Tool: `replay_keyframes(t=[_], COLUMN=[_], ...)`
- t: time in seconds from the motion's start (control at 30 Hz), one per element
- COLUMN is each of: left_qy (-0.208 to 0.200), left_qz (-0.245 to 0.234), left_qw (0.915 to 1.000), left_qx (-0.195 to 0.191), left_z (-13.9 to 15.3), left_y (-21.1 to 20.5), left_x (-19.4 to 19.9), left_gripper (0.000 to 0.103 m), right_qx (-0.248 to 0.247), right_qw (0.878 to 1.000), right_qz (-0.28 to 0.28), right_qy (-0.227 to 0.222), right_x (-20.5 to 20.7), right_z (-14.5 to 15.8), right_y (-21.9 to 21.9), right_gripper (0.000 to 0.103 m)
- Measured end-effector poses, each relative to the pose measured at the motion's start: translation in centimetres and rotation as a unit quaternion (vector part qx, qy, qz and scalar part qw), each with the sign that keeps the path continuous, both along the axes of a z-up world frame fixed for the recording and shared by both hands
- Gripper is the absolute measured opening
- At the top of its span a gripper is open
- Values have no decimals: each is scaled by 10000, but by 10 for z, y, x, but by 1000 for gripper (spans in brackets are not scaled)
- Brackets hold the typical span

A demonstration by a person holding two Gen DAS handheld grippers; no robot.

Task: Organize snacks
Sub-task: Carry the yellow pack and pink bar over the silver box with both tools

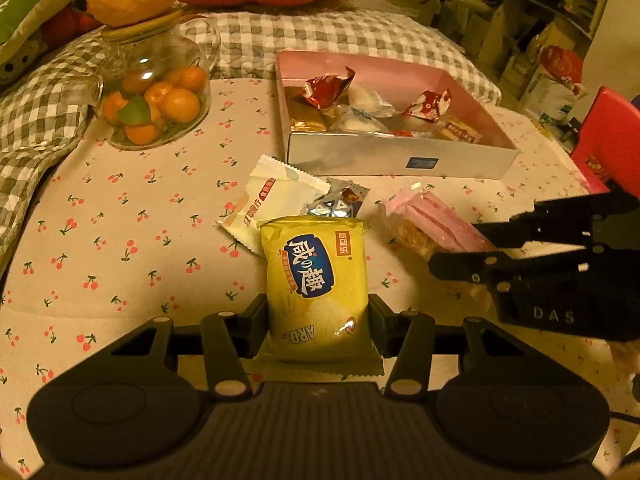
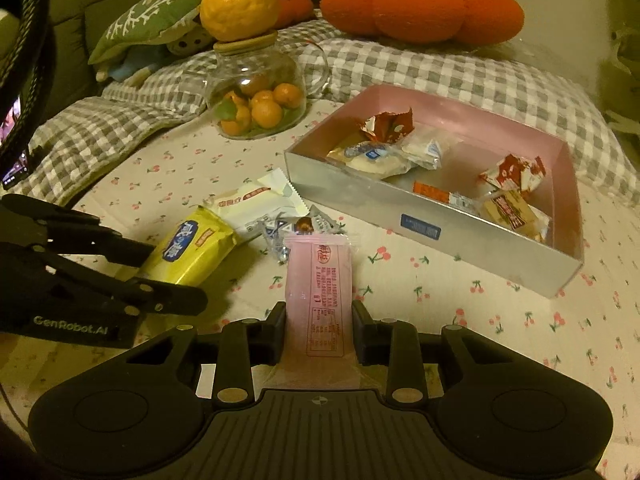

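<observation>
Left tongs (image 1: 318, 316) pinch yellow pkt (image 1: 316, 284), right tongs (image 2: 319, 330) pink pkt (image 2: 320, 300), both lengthwise fwd.

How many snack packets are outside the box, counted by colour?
yellow packet: 1
white packet: 1
silver packet: 1
pink packet: 1
Total: 4
</observation>
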State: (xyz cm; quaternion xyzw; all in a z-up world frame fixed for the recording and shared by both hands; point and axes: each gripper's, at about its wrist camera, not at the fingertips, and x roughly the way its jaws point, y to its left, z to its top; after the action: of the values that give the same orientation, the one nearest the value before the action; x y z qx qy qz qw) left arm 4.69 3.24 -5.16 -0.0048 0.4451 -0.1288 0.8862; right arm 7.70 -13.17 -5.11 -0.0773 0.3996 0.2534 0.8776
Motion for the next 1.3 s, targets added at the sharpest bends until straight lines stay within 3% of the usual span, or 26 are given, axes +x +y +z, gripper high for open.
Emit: replay_keyframes(t=[0.33, 0.63, 0.9, 1.3], left_qy=[131, 143, 22, -304], left_qz=[32, 97, 247, 178], left_qw=[9996, 9984, 9966, 9959], left_qx=[-246, -540, -788, -829], left_z=[9, 21, 34, 45], left_y=[-3, -10, -22, -57], left_x=[-2, 3, 19, 66], left_gripper=[47, 47, 47, 47], right_qx=[123, 633, 1151, 1895], right_qw=[9976, 9888, 9762, 9516], right_qz=[-564, -1256, -1799, -2402], right_qy=[382, 503, 387, 307], right_x=[-13, -11, 5, 52], right_z=[16, 40, 59, 66], right_y=[-11, -40, -71, -100], right_gripper=[31, 31, 31, 31])
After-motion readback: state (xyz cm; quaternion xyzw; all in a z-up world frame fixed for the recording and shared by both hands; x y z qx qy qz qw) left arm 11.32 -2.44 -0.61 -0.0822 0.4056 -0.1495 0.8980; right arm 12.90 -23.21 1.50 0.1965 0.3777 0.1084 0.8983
